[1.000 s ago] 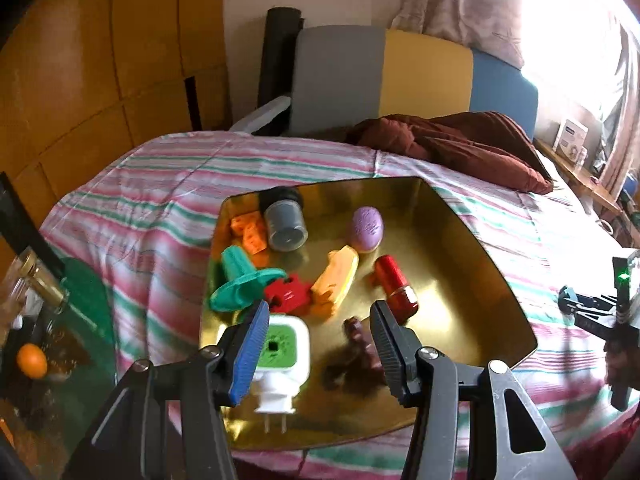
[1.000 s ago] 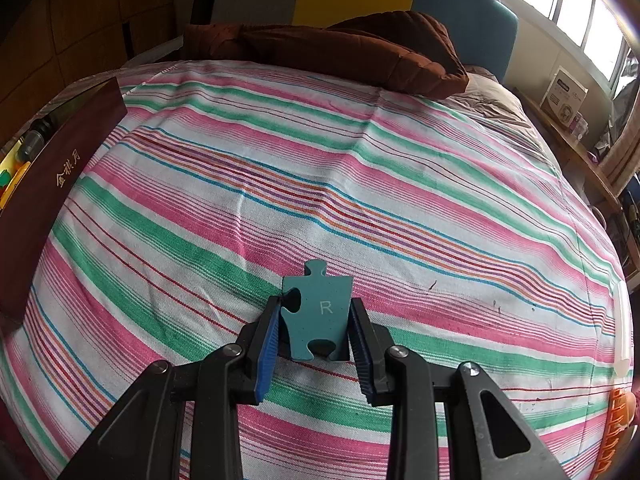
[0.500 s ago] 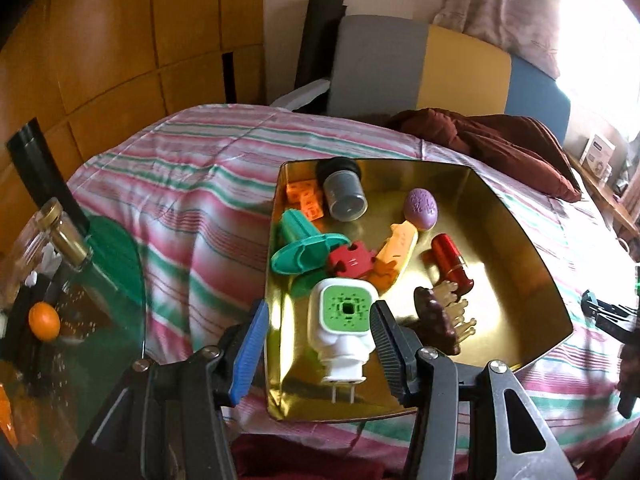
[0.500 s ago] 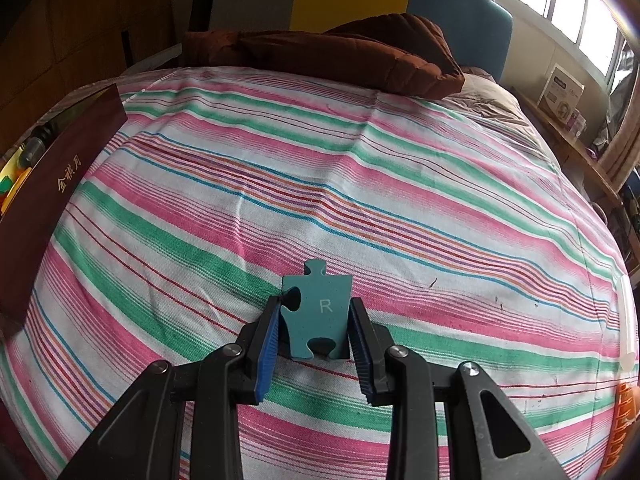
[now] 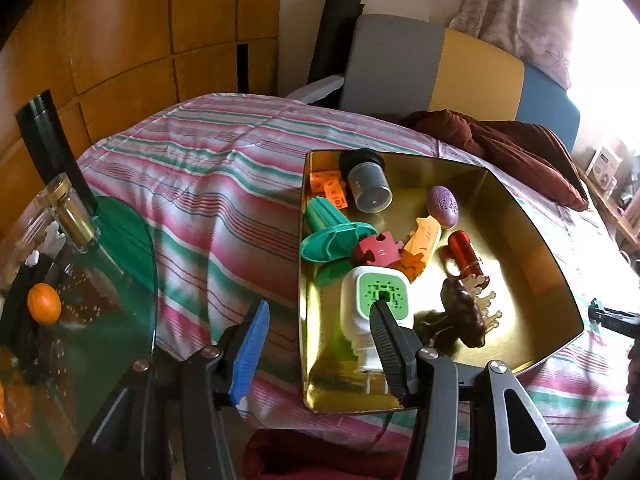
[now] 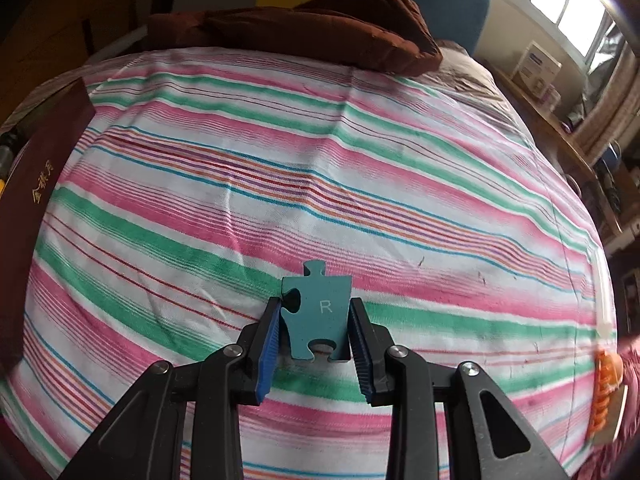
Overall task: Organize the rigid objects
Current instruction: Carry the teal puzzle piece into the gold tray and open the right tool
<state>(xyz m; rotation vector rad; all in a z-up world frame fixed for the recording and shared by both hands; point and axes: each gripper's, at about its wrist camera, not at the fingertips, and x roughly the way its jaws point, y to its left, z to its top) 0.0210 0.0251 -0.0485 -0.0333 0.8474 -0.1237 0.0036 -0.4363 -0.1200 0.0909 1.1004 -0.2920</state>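
Note:
A gold tray [image 5: 536, 264] lies on the striped bedspread and holds several small objects: a white and green plug-in device [image 5: 374, 300], a red puzzle piece [image 5: 378, 249], a teal plastic toy [image 5: 332, 232], a grey cup [image 5: 366, 188], a purple egg [image 5: 442, 205], a red cylinder [image 5: 464, 252]. My left gripper [image 5: 318, 340] hangs open over the tray's near left edge, nothing between its fingers. In the right wrist view my right gripper [image 6: 316, 330] is shut on a teal puzzle piece [image 6: 320, 308] marked R, held above the bedspread.
A glass side table [image 5: 80, 320] at the left carries a bottle [image 5: 76, 216] and an orange [image 5: 44, 304]. A dark red book [image 6: 36, 176] lies at the bed's left edge. A brown blanket [image 6: 312, 28] is bunched at the headboard. An orange item [image 6: 606, 384] sits far right.
The left gripper has drifted left, so the tray and its objects now sit further right in its view. The right gripper still holds the teal piece in about the same place.

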